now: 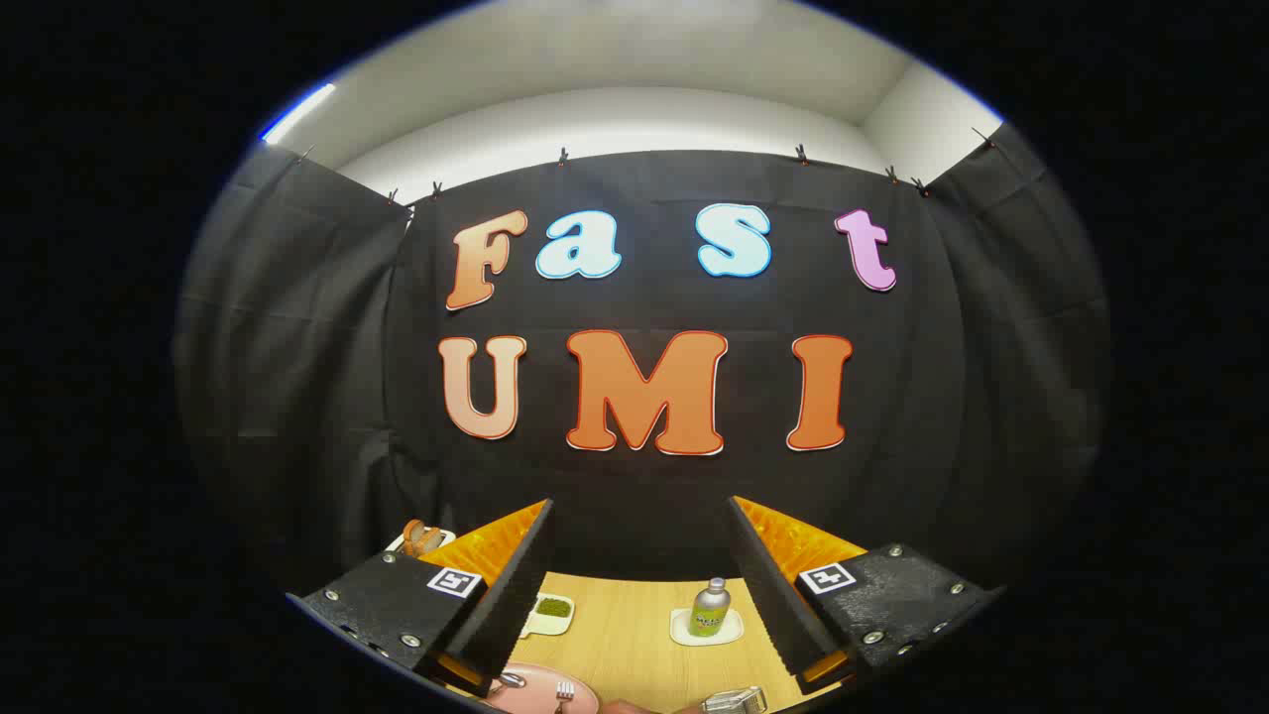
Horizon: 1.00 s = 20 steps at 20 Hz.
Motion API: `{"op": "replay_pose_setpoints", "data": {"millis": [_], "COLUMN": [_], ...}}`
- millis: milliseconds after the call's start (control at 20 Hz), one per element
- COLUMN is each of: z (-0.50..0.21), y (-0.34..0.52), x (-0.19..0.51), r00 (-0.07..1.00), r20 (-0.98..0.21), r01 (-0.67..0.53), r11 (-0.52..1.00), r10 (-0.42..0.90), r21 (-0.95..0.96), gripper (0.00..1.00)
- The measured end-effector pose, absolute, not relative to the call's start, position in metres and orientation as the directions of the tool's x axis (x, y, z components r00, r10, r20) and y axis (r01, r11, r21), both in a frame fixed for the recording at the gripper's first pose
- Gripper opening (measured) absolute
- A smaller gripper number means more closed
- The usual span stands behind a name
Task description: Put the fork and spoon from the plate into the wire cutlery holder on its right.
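Your gripper is raised and level, its fingers wide apart with nothing between them, looking at the booth wall more than at the work. Tip it down first: the pink plate lies low on the desk, just below the left finger, and the fork shows its tines at the plate's near side, with what looks like the spoon beside it. The wire cutlery holder stands to the plate's right, under the right finger. Pick one piece, come down along its handle, and close across the narrow part so it doesn't roll

Much is cut off here. The handles of both pieces run out of sight, so you cannot judge their lie yet. The holder's top is all you get. Beyond the fingers a small bottle stands on a coaster, and a small dish of something green lies well apart from it; keep clear of both
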State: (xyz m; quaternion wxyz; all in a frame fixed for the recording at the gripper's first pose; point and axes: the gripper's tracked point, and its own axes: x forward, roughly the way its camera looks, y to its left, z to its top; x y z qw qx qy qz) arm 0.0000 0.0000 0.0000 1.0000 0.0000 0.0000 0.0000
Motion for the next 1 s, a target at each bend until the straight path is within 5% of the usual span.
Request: {"op": "replay_pose_setpoints", "data": {"millis": [1000], "z": [-0.026], "y": [0.034], "x": [0.002], "r00": [0.995], "r20": [-0.067], "r01": [-0.082], "r11": [0.996], "r10": [0.079], "r21": [-0.046], "gripper": [1.0]}}
